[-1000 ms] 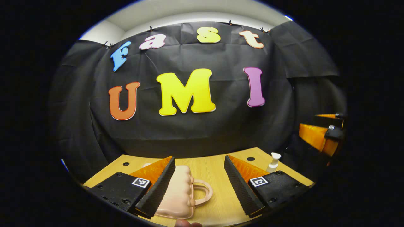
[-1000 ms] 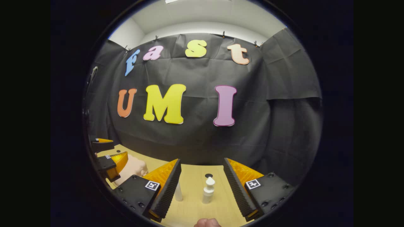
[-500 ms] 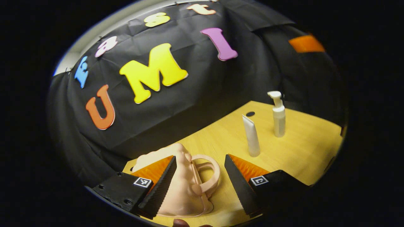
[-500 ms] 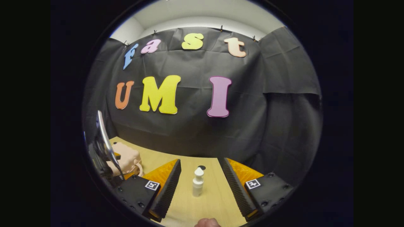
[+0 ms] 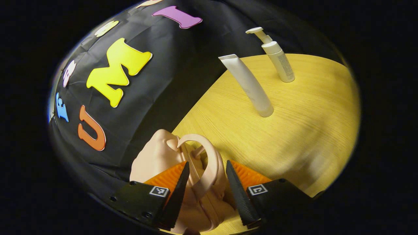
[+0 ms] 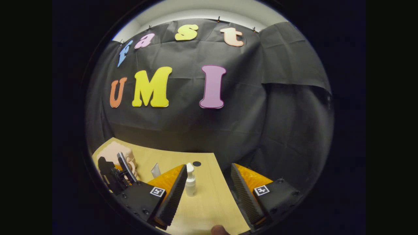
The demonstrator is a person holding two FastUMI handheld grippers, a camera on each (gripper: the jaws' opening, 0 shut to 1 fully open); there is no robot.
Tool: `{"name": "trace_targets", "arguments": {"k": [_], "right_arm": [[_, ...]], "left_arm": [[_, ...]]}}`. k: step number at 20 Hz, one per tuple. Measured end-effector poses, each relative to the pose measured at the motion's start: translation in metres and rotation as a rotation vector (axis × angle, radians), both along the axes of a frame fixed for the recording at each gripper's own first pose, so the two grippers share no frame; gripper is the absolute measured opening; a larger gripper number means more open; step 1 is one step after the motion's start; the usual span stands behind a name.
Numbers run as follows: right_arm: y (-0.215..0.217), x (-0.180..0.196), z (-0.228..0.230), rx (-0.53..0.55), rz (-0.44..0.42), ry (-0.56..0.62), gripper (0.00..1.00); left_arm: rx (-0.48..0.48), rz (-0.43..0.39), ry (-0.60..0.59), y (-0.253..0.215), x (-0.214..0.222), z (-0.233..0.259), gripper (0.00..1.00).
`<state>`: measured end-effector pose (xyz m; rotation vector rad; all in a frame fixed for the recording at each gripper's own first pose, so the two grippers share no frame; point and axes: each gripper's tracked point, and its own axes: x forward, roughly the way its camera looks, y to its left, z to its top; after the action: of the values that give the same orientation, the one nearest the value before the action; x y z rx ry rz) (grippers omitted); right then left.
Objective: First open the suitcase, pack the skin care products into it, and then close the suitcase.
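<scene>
The small pink suitcase (image 5: 163, 156) lies closed on the near left part of the wooden desk (image 5: 294, 130), close to the black cloth wall (image 5: 163, 81). In the left gripper view its curved handle (image 5: 204, 156) arches up between the two fingers (image 5: 178, 199) of the left gripper (image 5: 204, 202). The fingers are narrowed around the handle and the case's edge (whether both pads actually press on it cannot be told). This view is strongly tilted, so the desk slants up to the right.

Farther along the desk stand the skin care products: a white tube (image 5: 249, 86), upright on its cap, and beyond it a white pump bottle (image 5: 277, 58). The two are near each other but apart, and both stand well away from the suitcase.

In the right gripper view the right gripper (image 6: 209, 195) hovers above the desk (image 6: 209, 209) with its fingers (image 6: 171, 195) spread wide and nothing between them. The pump bottle (image 6: 190, 181) stands just beyond the left finger, the tube (image 6: 155, 170) peeks out behind that finger, and a dark round hole (image 6: 196, 163) marks the desk further back. At the left edge, the suitcase (image 6: 112, 153) shows with the left gripper (image 6: 114, 173) dark in front of it.
</scene>
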<state>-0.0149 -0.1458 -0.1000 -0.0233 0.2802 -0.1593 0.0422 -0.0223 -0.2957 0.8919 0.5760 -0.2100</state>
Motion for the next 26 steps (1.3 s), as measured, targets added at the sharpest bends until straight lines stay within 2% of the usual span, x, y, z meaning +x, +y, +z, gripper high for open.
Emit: {"name": "trace_targets", "arguments": {"k": [2, 3, 4, 5, 7, 9, 11, 14, 16, 20, 21, 25, 26], "right_arm": [[0.003, -0.001, -0.005, 0.009, 0.007, 0.007, 0.80], [0.007, -0.001, -0.008, 0.013, 0.017, 0.013, 0.80], [0.009, -0.002, -0.008, 0.007, 0.025, 0.017, 0.80], [0.012, -0.003, -0.007, -0.001, 0.037, 0.013, 0.80], [0.018, -0.003, -0.004, -0.021, 0.058, -0.002, 0.80], [0.024, -0.003, -0.003, -0.024, 0.070, -0.012, 0.80], [0.028, -0.003, -0.001, -0.016, 0.072, -0.022, 0.80], [0.033, -0.002, 0.004, -0.007, 0.073, -0.037, 0.80], [0.037, 0.000, 0.006, -0.002, 0.072, -0.043, 0.80], [0.054, 0.006, 0.013, 0.009, 0.077, -0.053, 0.80], [0.060, 0.007, 0.017, 0.014, 0.082, -0.064, 0.79], [0.084, 0.010, 0.023, 0.023, 0.101, -0.077, 0.80], [0.091, 0.010, 0.026, 0.022, 0.106, -0.079, 0.80]], "left_arm": [[0.036, 0.014, 0.034, 0.002, 0.003, -0.009, 0.57], [0.055, 0.012, 0.038, 0.003, 0.005, -0.008, 0.45], [0.066, 0.002, 0.045, 0.002, 0.007, -0.010, 0.43], [0.080, 0.002, 0.058, 0.002, 0.008, -0.010, 0.33], [0.093, -0.005, 0.057, 0.000, 0.008, -0.005, 0.26], [0.073, -0.011, 0.044, -0.004, 0.008, 0.004, 0.17], [0.048, 0.018, 0.046, -0.001, 0.005, 0.014, 0.10], [-0.025, 0.065, 0.014, 0.010, 0.006, 0.044, 0.04], [-0.093, 0.087, -0.022, 0.015, 0.007, 0.070, 0.03], [-0.169, 0.104, -0.130, 0.041, 0.013, 0.123, 0.03], [-0.196, 0.122, -0.162, 0.054, 0.014, 0.139, 0.03], [-0.454, 0.240, -0.329, 0.129, 0.010, 0.204, 0.03], [-0.474, 0.253, -0.390, 0.158, 0.009, 0.223, 0.03]]}}
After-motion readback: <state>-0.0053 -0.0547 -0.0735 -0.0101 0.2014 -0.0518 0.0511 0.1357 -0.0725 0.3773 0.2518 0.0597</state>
